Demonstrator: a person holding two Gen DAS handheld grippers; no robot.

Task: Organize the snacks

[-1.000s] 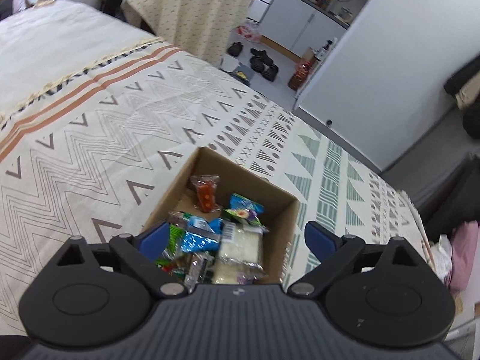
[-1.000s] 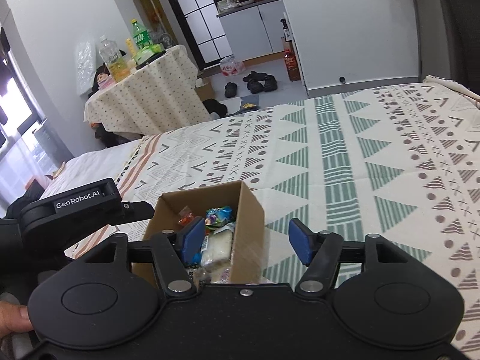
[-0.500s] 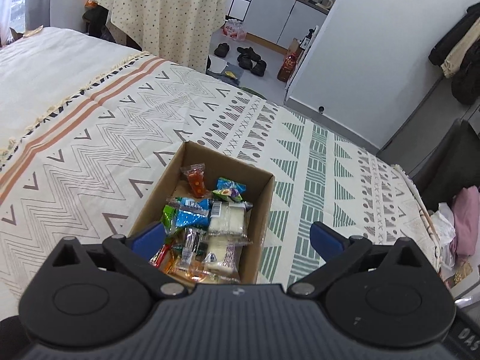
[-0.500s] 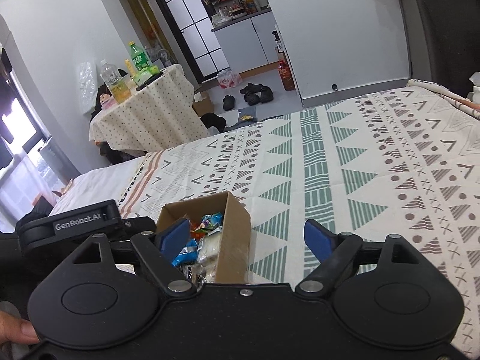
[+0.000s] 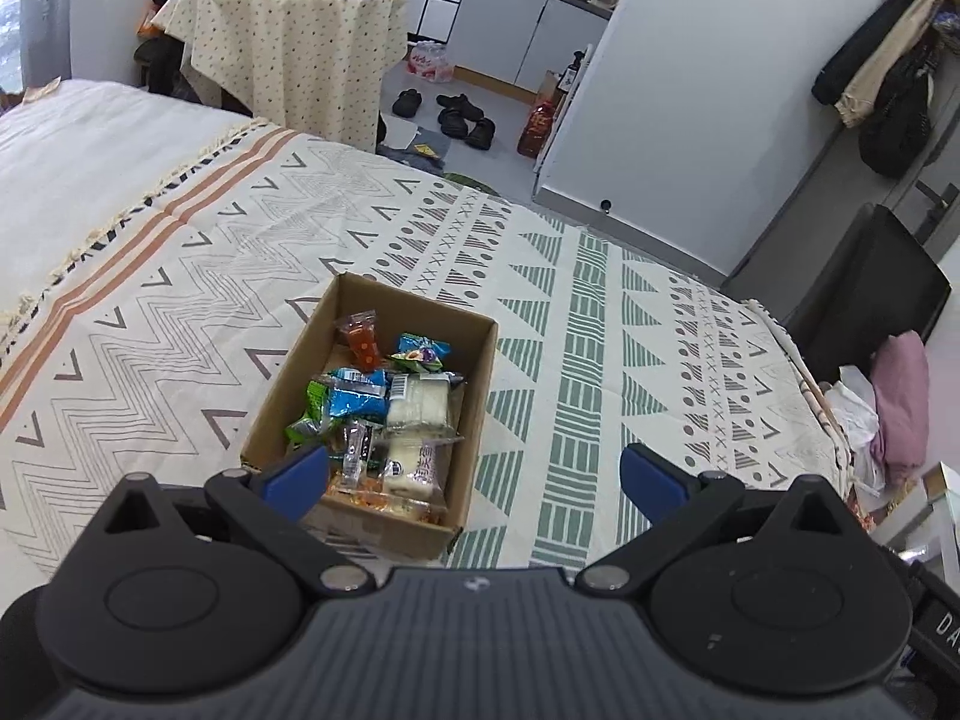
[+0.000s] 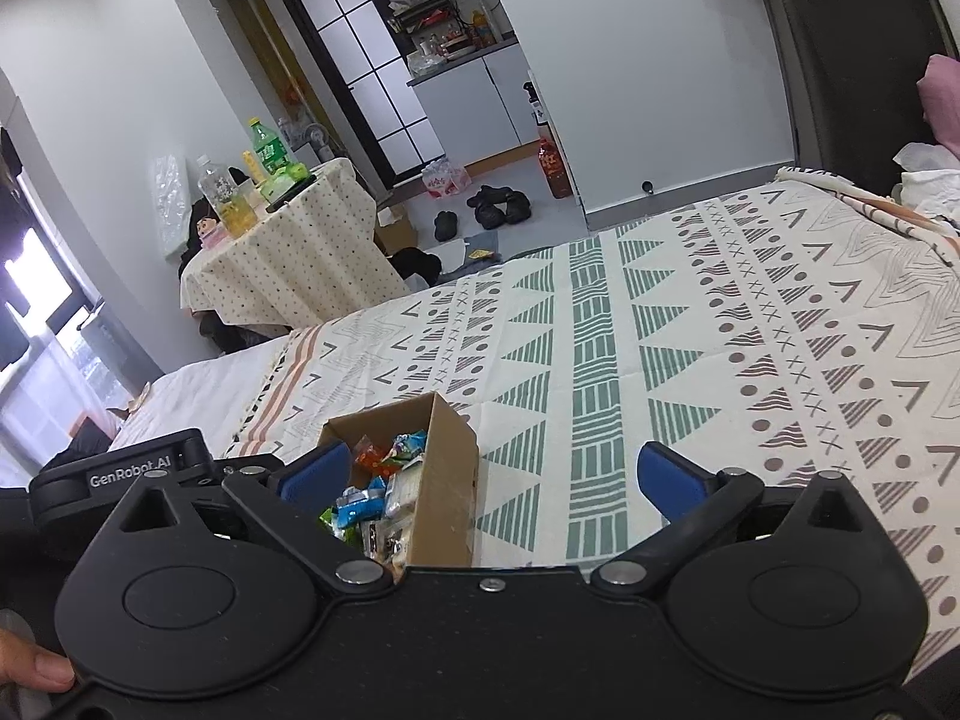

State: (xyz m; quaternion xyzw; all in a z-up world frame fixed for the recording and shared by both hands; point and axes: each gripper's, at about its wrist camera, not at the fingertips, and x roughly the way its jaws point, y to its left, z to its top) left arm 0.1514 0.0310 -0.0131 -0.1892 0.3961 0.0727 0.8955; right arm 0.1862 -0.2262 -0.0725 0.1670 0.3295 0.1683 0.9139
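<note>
A: Box status?
B: Open brown corrugated cardboard box (image 5: 474, 414) sits on the woven geometric-print bedspread (image 5: 180, 312), holding crinkly foil-wrapped snack packets (image 5: 384, 414): orange, blue, green, white.
A: Grippers?
B: Left gripper (image 5: 474, 477): blue pads spread apart, empty, box at 11 o'clock. Right gripper (image 6: 489, 477): likewise spread, empty, box at 10 o'clock.

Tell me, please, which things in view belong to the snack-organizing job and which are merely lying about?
Job: cardboard box on the bed, snack packets inside it, open left gripper, open right gripper.

Lying about: shoes, bottles on the side table, pink cloth.
</note>
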